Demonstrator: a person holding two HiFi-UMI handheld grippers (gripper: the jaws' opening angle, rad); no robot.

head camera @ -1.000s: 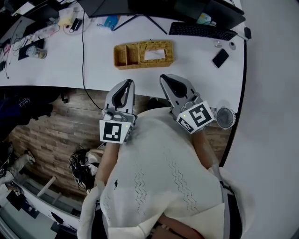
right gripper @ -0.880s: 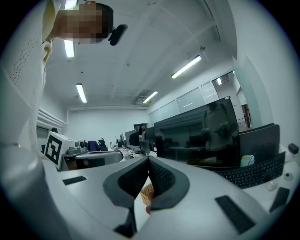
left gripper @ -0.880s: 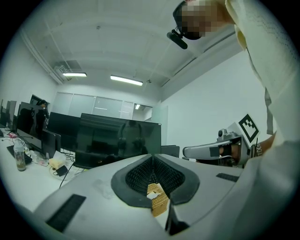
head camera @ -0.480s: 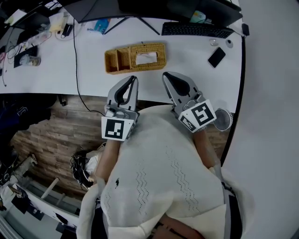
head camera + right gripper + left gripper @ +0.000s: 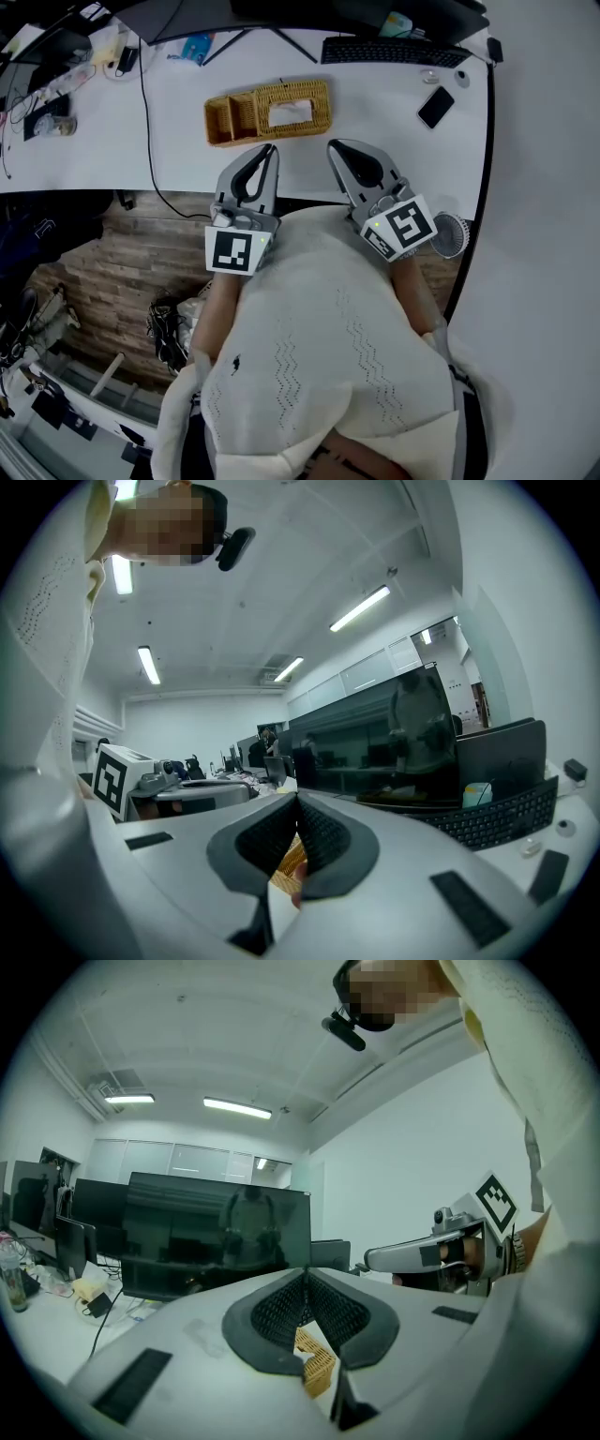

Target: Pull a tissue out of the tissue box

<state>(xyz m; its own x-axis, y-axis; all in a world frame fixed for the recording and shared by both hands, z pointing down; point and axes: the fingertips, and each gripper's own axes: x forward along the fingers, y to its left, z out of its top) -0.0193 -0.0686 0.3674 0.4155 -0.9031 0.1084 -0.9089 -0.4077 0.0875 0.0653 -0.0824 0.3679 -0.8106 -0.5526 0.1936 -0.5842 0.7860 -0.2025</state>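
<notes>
A woven wicker tissue box (image 5: 314, 98) lies on the white desk (image 5: 103, 141), with a white tissue (image 5: 290, 113) showing in its top slot. An open side compartment (image 5: 230, 120) joins it on the left. Both grippers hover over the desk's near edge, just short of the box. My left gripper (image 5: 270, 150) is shut and holds nothing. My right gripper (image 5: 335, 147) is also shut and holds nothing. In the left gripper view the jaws meet at the tip (image 5: 307, 1272), and wicker (image 5: 317, 1367) shows below them. The right gripper view shows the same tip (image 5: 297, 799) over wicker (image 5: 289, 859).
A black keyboard (image 5: 394, 52) and monitor feet stand at the desk's back. A dark phone (image 5: 436, 106) lies right of the box. A black cable (image 5: 150, 141) runs over the desk's left part. A small round fan (image 5: 451, 235) sits low at the right, wood floor below.
Both grippers have edged forward toward the desk edge and the box, staying shut. The head view has shifted a little, so the box sits lower and further left.
</notes>
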